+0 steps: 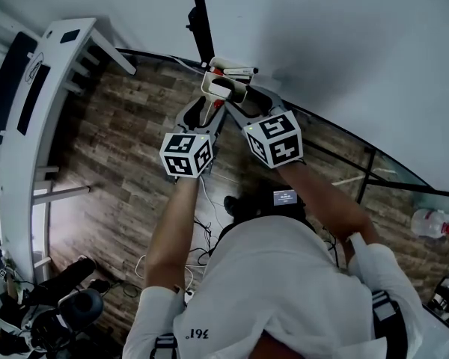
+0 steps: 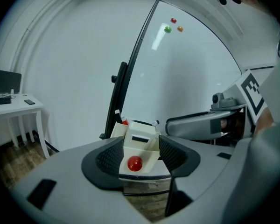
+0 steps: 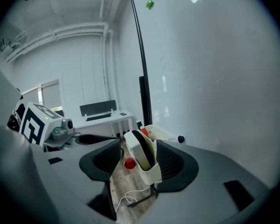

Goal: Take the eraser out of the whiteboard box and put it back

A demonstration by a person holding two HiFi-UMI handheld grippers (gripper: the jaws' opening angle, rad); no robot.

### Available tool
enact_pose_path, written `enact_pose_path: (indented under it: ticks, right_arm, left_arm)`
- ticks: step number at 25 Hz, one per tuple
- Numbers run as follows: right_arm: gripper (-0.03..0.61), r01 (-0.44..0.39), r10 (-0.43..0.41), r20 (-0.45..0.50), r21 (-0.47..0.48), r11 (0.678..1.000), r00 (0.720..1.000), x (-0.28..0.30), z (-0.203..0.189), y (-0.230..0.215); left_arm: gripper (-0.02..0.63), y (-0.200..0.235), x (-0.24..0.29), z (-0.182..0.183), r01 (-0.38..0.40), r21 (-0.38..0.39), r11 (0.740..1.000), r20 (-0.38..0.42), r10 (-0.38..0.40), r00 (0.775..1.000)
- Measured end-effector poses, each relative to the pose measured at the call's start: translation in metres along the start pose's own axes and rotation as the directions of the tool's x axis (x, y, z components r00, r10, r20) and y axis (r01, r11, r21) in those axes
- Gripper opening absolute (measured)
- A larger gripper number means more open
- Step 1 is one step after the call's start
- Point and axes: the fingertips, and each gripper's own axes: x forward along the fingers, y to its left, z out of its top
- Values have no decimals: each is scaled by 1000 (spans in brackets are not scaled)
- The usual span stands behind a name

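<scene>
A cream whiteboard box [image 1: 226,90] hangs at the whiteboard's lower edge, with marker pens [image 1: 236,70] behind it. The white eraser [image 3: 138,150] with black felt stands upright in the box [image 3: 150,172]. My right gripper [image 3: 139,157] is open: its jaws straddle box and eraser, the right pad close to the box wall, the left pad clear of it. My left gripper [image 2: 136,154] is open too, its jaws on either side of the box [image 2: 141,158] without pressing it. A red magnet [image 2: 135,163] sticks to the box front. In the head view both grippers [image 1: 209,107] [image 1: 247,97] meet at the box.
The whiteboard [image 2: 191,73] fills the right, with coloured magnets [image 2: 173,25] high up and its black stand post [image 2: 119,99] beside the box. A white desk [image 1: 37,118] stands at the left. Cables [image 1: 202,223] lie on the wooden floor below.
</scene>
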Motion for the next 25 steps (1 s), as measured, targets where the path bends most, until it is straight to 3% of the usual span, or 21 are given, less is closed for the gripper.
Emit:
enact_pose_path:
  ticks: [6, 25]
  right_arm:
    - [241, -26, 26, 18, 6, 1000, 999, -11, 2, -2]
    - [241, -14, 14, 5, 26, 1000, 1000, -41, -16, -27]
  left_arm:
    - [279, -1, 18, 3, -13, 37, 999, -4, 13, 1000]
    - [279, 4, 51, 3, -72, 77, 994, 0, 72, 997]
